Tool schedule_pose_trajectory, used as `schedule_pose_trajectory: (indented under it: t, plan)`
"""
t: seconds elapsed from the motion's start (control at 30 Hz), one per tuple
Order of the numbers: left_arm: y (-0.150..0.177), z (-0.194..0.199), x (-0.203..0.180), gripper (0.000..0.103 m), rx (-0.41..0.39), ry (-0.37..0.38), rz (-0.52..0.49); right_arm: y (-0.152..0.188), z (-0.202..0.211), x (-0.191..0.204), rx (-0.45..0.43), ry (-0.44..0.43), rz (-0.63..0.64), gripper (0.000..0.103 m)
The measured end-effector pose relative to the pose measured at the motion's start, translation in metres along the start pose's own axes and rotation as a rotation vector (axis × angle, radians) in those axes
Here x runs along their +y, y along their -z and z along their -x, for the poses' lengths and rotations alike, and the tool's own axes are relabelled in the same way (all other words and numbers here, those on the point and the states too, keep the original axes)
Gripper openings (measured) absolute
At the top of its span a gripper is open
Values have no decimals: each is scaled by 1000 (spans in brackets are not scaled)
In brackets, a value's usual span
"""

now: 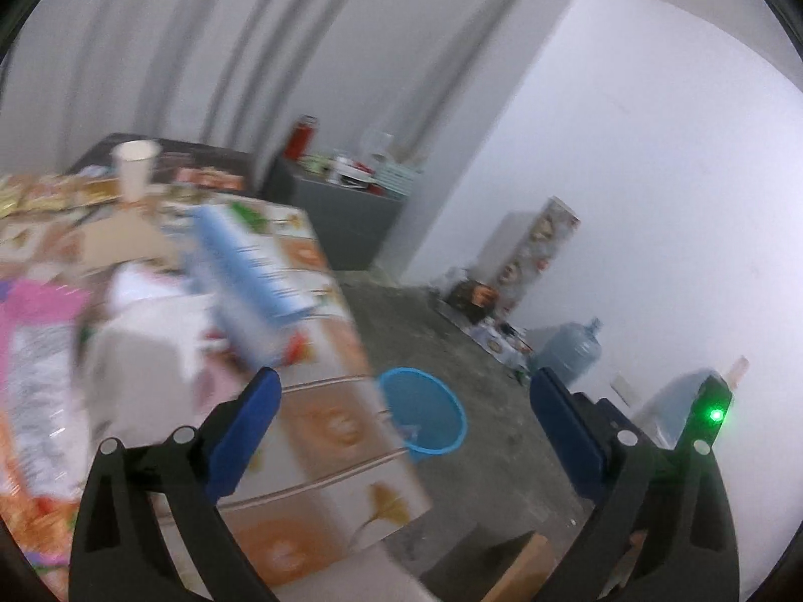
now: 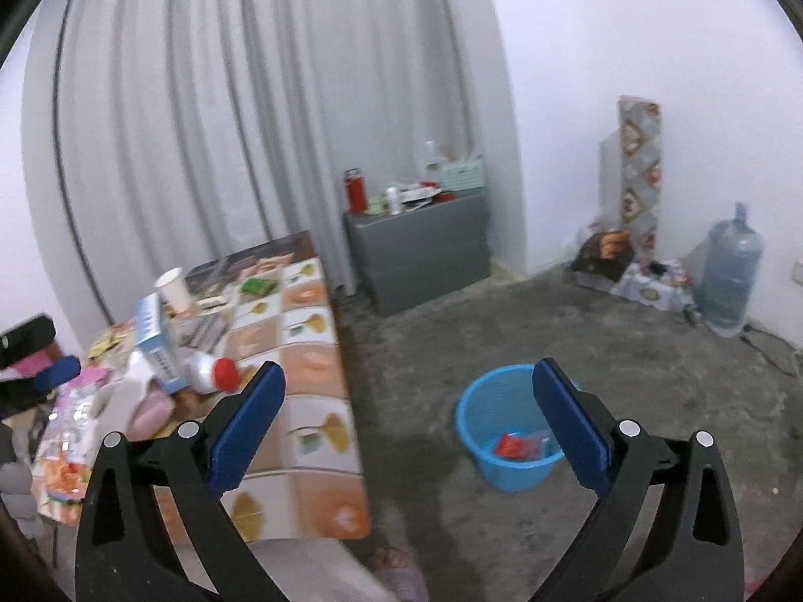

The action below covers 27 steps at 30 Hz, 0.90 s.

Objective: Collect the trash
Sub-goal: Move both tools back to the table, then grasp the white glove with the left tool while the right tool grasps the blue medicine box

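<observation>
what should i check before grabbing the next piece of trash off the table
1. Left gripper free: ok, open, nothing between the fingers.
2. Right gripper free: ok, open and empty.
3. Blue bin ready: ok, upright on the floor beside the table, with red wrappers already inside.
4. Trash left on the table: ok, a blue and white carton, a white bottle with a red cap and a paper cup sit among packets.
5. Clear view of the target: not ok, the left wrist view is motion-blurred.
6. Path from table to bin: ok, bare floor between them.
</observation>
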<state>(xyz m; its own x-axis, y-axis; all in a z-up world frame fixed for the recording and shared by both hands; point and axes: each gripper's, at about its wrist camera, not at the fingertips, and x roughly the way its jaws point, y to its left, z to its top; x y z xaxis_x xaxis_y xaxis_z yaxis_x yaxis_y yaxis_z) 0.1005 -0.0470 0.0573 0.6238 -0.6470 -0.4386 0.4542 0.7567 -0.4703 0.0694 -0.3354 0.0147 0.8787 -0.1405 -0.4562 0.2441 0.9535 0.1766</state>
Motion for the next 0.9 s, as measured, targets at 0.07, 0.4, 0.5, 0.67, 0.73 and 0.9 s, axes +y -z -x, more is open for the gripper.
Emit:
schedule_pose_trajectory:
  t: [0.07, 0.4, 0.5, 0.67, 0.73, 0.9]
  plan:
    - [8, 19, 22, 97, -10, -42, 30, 2, -7, 9, 31, -41, -1, 95]
    - [34, 46, 71, 97, 1, -191, -16, 14, -21, 51, 159, -178, -8, 90]
    - [33, 35, 71, 97, 14, -225, -52, 16, -27, 61, 191, -200, -4, 87]
    - [29, 5, 67, 97, 38, -322, -179, 20, -38, 77, 235, -220, 5, 83]
    - [27, -11, 65, 96, 53, -364, -224, 21, -43, 82, 249, -225, 10, 82]
    - [25, -45, 72, 83, 105, -402, -264, 21, -48, 88, 262, -234, 30, 79]
